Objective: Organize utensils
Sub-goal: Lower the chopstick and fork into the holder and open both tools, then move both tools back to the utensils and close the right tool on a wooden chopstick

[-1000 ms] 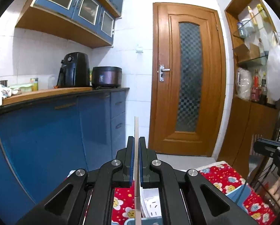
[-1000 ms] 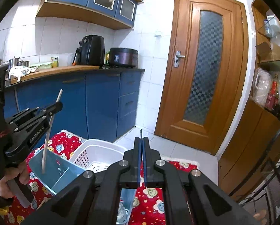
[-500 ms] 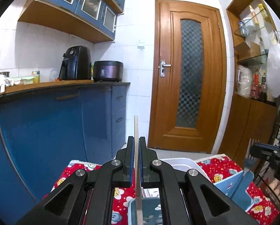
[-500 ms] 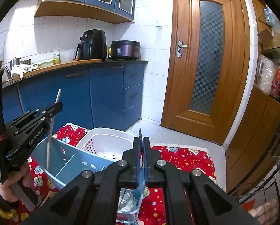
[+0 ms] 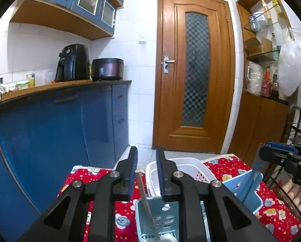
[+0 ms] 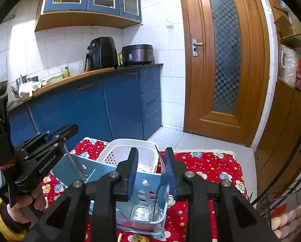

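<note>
Both grippers letting go over the blue utensil caddy.

Left wrist: my left gripper [image 5: 146, 173] has just been opening, narrow gap; the chopstick [image 5: 147, 203] stands free between the pads, leaning top-left, tip down in the caddy [image 5: 166, 213].
Right wrist: my right gripper [image 6: 150, 173] likewise just parted; the spoon handle [image 6: 160, 183] rests near upright in the caddy beside the white basket [image 6: 130, 147].

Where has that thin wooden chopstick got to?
In the left wrist view the chopstick leans inside the blue utensil holder, just below the open left tool, in front of the white basket on the red cloth.
</note>
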A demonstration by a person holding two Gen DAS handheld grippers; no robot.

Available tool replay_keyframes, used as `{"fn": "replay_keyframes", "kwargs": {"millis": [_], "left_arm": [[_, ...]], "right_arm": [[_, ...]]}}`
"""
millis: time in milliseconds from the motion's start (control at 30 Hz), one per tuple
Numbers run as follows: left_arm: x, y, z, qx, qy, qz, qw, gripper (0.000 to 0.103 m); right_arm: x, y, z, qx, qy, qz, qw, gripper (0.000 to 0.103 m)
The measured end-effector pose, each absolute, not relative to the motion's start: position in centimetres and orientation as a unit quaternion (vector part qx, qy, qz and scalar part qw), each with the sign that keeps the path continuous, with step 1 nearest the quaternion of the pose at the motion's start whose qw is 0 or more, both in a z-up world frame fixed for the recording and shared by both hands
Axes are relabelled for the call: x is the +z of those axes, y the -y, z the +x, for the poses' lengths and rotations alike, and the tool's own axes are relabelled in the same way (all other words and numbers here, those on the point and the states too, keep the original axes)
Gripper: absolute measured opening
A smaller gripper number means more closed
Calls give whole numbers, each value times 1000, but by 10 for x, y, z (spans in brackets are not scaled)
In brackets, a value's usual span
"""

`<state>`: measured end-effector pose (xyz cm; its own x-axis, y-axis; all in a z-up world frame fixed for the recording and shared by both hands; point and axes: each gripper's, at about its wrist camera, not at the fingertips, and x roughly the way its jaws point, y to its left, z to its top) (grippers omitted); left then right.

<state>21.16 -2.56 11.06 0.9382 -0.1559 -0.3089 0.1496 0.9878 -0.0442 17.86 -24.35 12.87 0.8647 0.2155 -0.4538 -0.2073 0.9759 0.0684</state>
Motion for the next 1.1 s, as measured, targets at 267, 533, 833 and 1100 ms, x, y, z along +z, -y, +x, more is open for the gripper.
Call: {"fn": "replay_keyframes", "kwargs": {"millis": [267,533,833,1100], "left_arm": [[129,23,186,-95,-151,1,984,30],[146,12,150,-94,-151,-3,984,30],[145,-4,117,-113,-171,-10,979,30],[136,-17,101,-117,-212,-14,970,30]], "right_arm": [[144,242,157,105,-204,8,973,39],[154,242,134,100,-189,22,977,39],[151,240,104,103,-199,12,974,39],[142,241,81,109,-227,27,967,39]]}}
